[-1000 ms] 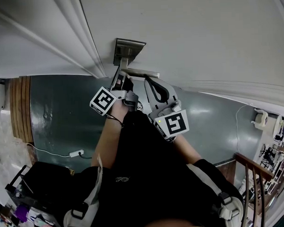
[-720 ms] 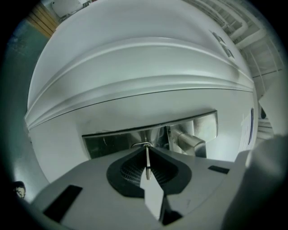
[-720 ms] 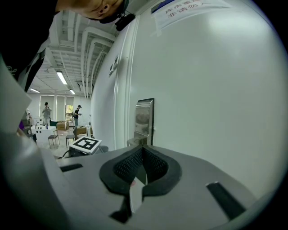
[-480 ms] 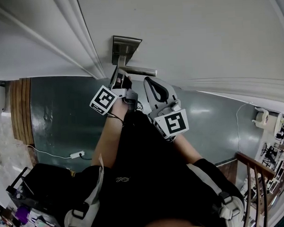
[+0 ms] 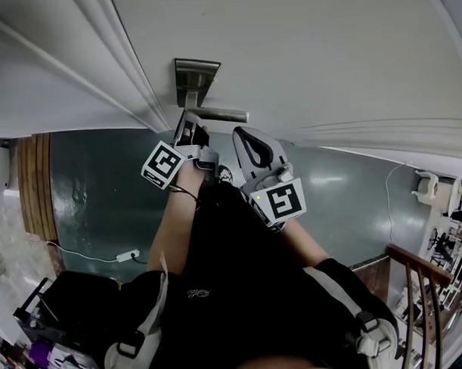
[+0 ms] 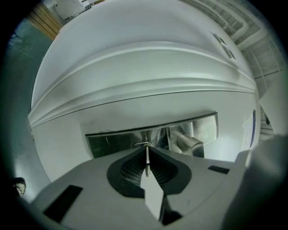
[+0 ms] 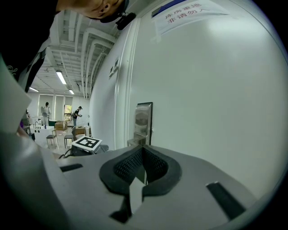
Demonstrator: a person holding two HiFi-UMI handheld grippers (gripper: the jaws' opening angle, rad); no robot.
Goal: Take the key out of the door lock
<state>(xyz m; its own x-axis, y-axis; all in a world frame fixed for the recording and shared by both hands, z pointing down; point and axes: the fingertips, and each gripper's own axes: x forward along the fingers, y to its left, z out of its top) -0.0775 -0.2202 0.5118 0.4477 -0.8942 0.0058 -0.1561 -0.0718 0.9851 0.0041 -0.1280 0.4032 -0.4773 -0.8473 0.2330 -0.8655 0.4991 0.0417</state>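
- Silver and thin, the key [image 6: 147,162] sticks out of the shiny lock plate [image 6: 112,143] on the white door [image 6: 148,67].
- The left gripper [image 6: 147,150] has just been closing its jaws. They pinch the key flat between the dark pads.
- The door handle [image 6: 188,143] sits just beside the key, on the same plate.
- The right gripper [image 7: 143,147] hangs near, off the door, with its jaws squeezed together on nothing.
- The grip looks small, on just a thin bit of metal. A quick tug could let the key slip from the pads and drop to the green floor [image 5: 95,185].
- A crooked pull, up or sideways, could jam the key in the lock or bend it. A straight pull away from the door looks safest.
- The key may need a turn before it comes free. That cannot be told from here.
- There is open room behind the left gripper, toward the person's body.
- The handle and the right gripper both crowd one side, so a wide swing that way could bump them.
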